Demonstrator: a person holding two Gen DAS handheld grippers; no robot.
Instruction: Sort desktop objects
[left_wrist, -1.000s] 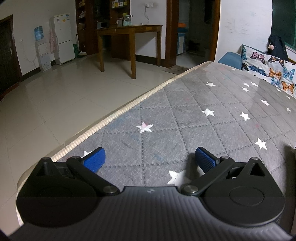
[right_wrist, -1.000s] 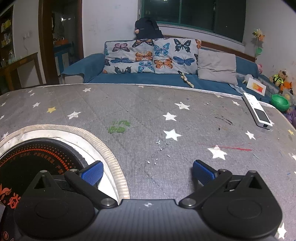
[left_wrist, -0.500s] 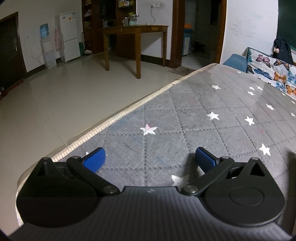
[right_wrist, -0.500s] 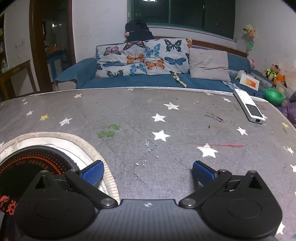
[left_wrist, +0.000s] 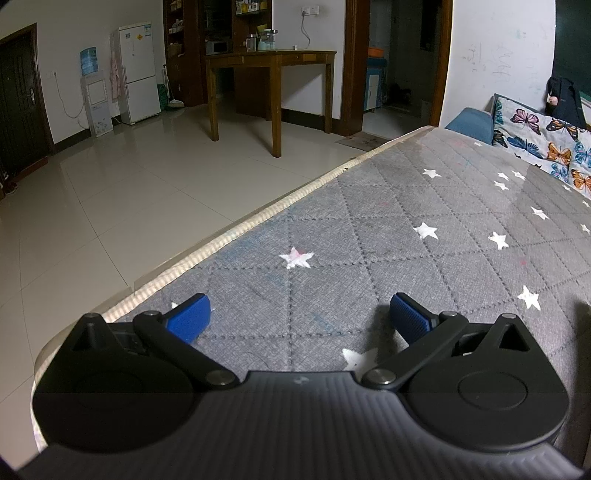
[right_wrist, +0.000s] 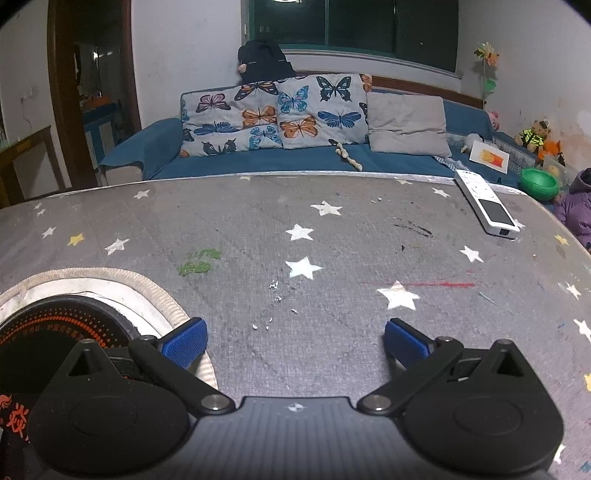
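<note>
**Both grippers empty, remote far off at upper right**

We hold the left gripper (left_wrist: 299, 317) low over the quilted grey table cover (left_wrist: 406, 251), its blue ribbed pads spread wide with nothing between them. In its view there is only bare fabric: diamond stitching, printed white stars and a beige woven edge band (left_wrist: 229, 240) running diagonally toward the upper right, with tiled floor (left_wrist: 110, 192) beyond. We judge this hand is simply parked near the table's edge, out of the way, since nothing to sort lies before it.

The right gripper (right_wrist: 295, 341) is likewise wide open and grips nothing. At the lower left of its view a round cut-out in the cover, trimmed in the same beige band, exposes a dark glossy disc with orange dotted rings and lettering, which looks like an induction cooktop (right_wrist: 33, 332); the left finger hangs just over its trim. The task's likely object, a slim white remote control (right_wrist: 484, 205) with a dark screen at its near end, lies flat at the upper right of the frame, well apart from the fingers and close to the table's far edge. It is hard, smooth and narrow, so we expect a grasp across its width to suit it. Small white crumbs (right_wrist: 275, 291) and green (right_wrist: 199, 260) and red (right_wrist: 439, 284) scribbles mark the cloth between.
</note>
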